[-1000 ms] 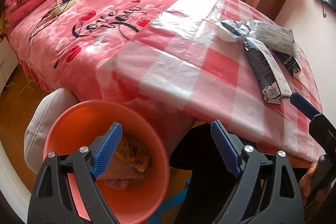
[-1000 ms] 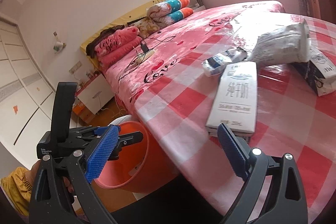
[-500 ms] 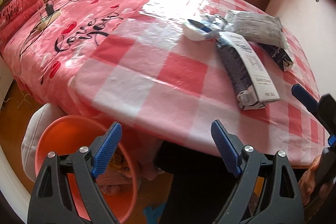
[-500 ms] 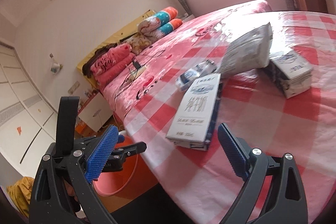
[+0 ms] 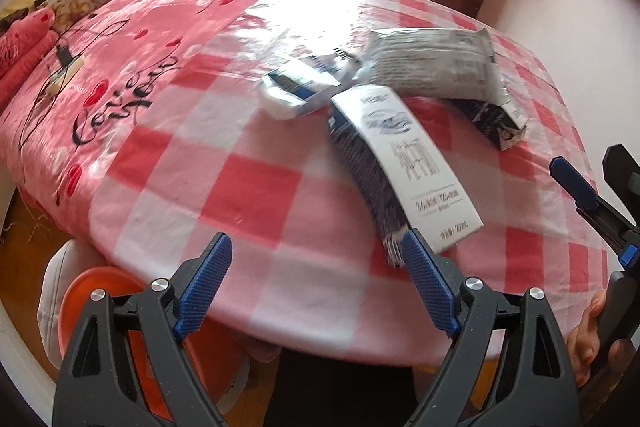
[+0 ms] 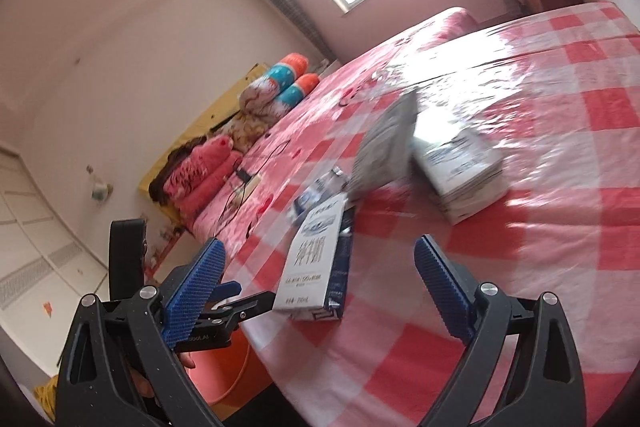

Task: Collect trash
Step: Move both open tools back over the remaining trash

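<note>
Now I see both grippers, left (image 5: pixel 316 291) and right (image 6: pixel 318 293), spread wide and empty; the carton (image 5: pixel 404 167) lies just beyond them.

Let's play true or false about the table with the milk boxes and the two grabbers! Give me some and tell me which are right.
1. Both grabbers, the left gripper and the right gripper, are empty. True.
2. The long milk carton lies flat on the checked tablecloth. True.
3. The orange bin stands on the table. False: it is on the floor, beside the table.
4. The tablecloth is blue. False: red and white checks.
</note>
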`<action>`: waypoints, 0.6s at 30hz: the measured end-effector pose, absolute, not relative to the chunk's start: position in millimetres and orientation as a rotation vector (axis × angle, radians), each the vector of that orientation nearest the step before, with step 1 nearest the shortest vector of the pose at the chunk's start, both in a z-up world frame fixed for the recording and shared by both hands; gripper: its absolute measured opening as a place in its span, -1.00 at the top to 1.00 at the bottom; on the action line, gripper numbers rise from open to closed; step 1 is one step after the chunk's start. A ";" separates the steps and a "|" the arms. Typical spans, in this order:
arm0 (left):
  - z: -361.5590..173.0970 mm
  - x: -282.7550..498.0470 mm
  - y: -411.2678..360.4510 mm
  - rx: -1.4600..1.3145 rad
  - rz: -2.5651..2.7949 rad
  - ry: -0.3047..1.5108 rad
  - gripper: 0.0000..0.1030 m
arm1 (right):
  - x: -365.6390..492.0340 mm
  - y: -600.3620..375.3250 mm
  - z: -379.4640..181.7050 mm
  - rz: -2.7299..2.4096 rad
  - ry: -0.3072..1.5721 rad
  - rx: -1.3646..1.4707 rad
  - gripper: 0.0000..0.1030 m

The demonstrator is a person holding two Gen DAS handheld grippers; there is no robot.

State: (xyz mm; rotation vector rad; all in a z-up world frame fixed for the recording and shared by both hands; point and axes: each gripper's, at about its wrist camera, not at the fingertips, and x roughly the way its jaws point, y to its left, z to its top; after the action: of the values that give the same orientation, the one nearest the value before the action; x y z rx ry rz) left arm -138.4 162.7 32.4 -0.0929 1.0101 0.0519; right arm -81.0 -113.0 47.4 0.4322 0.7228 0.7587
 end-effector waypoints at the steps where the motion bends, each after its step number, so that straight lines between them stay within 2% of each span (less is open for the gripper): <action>1: 33.2 -135.3 158.9 -0.089 0.048 1.010 -0.70 | -79.2 -118.2 47.3 0.751 0.721 0.443 -0.83; 10: 42.3 -105.6 141.3 -0.039 0.034 0.990 -0.70 | -61.4 -149.7 40.4 0.703 0.737 0.535 -0.83; 18: 44.9 -55.7 167.0 0.080 0.071 0.963 -0.70 | -59.6 -154.8 36.8 0.721 0.758 0.562 -0.83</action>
State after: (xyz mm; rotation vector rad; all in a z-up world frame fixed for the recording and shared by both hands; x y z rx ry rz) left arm -55.7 167.0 44.9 0.0799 0.9634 0.0712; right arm -59.6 -154.8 36.8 0.5619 0.7575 0.7213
